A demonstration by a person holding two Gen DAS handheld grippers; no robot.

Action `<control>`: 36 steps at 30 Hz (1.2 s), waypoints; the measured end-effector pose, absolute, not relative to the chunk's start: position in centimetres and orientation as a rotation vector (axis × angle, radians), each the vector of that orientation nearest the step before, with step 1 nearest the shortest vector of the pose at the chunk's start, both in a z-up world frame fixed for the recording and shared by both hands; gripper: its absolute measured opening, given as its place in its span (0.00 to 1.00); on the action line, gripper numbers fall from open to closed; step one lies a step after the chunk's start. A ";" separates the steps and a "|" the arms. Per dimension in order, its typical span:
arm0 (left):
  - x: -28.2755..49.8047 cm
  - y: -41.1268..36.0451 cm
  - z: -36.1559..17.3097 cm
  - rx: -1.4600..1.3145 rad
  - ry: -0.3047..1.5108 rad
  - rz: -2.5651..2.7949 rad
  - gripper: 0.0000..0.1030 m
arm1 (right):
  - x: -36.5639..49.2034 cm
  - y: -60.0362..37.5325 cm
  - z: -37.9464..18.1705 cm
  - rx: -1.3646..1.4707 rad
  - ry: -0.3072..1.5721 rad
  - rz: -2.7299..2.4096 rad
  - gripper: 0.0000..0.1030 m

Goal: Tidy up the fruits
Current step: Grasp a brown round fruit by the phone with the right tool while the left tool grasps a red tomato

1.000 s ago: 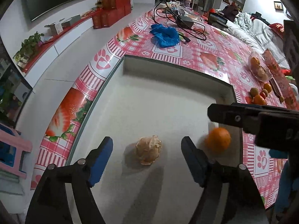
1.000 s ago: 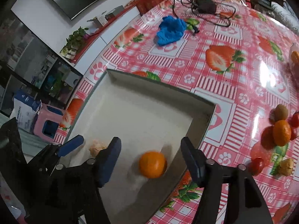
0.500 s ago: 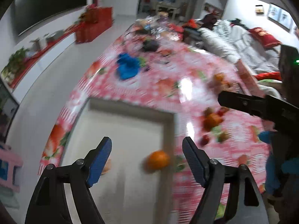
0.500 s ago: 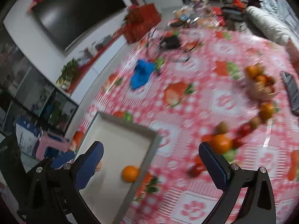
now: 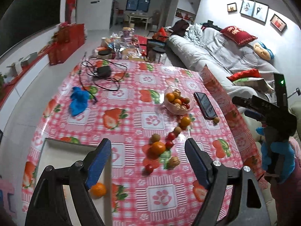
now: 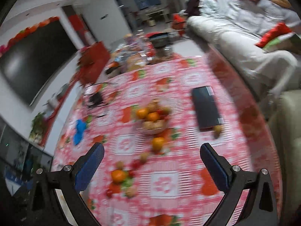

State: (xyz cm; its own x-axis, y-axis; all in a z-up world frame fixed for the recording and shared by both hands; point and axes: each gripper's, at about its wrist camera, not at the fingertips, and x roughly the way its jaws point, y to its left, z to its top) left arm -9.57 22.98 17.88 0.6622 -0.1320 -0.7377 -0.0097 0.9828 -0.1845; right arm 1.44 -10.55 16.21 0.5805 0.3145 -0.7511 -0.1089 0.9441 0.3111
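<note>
- Holding nothing, my left gripper (image 5: 147, 162) and right gripper (image 6: 152, 166) both gape; the right's jaws have just been opening.
- One orange (image 5: 97, 189) lies in the tray (image 5: 56, 150), lower left, partly hidden by a finger.
- Two oranges, (image 5: 157, 147) and (image 5: 185, 121), sit loose mid-counter (image 5: 131, 94).
- One fruit bowl (image 5: 178, 102) beyond.
- Right view blurred; small fruits uncountable.

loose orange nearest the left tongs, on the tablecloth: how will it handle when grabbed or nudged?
The orange is round on a glossy tablecloth, so a nudge probably rolls it. It looks firm, likely fine in padded tongs. Cherry tomatoes crowd it, so they may scatter.
</note>
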 end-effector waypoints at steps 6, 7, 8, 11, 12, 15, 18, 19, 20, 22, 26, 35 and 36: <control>-7.8 20.2 13.1 -0.133 0.944 -0.070 0.81 | 4.2 -16.3 11.2 0.267 1.002 0.100 1.00; -7.5 19.8 12.0 -0.125 0.969 -0.069 0.81 | 4.8 -17.0 10.2 0.263 1.017 0.074 1.00; -7.3 19.5 11.0 -0.118 0.992 -0.068 0.81 | 5.1 -17.5 9.4 0.257 1.027 0.058 1.00; -7.0 18.8 8.4 -0.098 1.038 -0.065 0.81 | 6.3 -18.7 6.5 0.243 1.071 0.021 1.00; -7.0 18.7 7.8 -0.092 1.047 -0.065 0.81 | 6.7 -19.1 5.4 0.241 1.086 0.009 1.00; -7.4 18.2 5.8 -0.058 1.079 -0.073 0.81 | 7.7 -19.3 3.0 0.211 1.104 -0.022 1.00; -8.2 18.0 4.2 -0.033 1.092 -0.073 0.81 | 8.7 -19.0 1.3 0.173 1.097 -0.044 1.00; -8.5 18.1 3.9 -0.031 1.091 -0.072 0.81 | 8.9 -18.9 0.9 0.163 1.092 -0.051 1.00; -8.8 18.2 3.7 -0.030 1.088 -0.067 0.81 | 9.2 -18.8 0.4 0.153 1.088 -0.060 1.00; -9.1 18.6 3.4 -0.035 1.084 -0.058 0.81 | 9.6 -18.2 0.1 0.106 1.053 -0.084 1.00; -9.5 19.2 3.0 -0.041 1.089 -0.040 0.81 | 10.6 -16.9 -0.2 0.034 1.017 -0.092 0.99; -9.0 18.8 2.8 -0.003 1.067 -0.029 0.81 | 10.3 -15.6 0.5 -0.004 0.961 -0.029 0.28; -8.8 18.7 2.8 0.001 1.058 -0.027 0.81 | 10.3 -15.5 0.4 0.004 0.965 -0.023 0.28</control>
State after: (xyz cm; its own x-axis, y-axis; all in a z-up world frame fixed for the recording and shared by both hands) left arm -8.78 18.72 2.82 0.4905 -0.0217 -0.8712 0.0225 0.9997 -0.0122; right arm 10.32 -15.51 0.36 0.5693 -0.0178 -0.8219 0.0216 0.9997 -0.0066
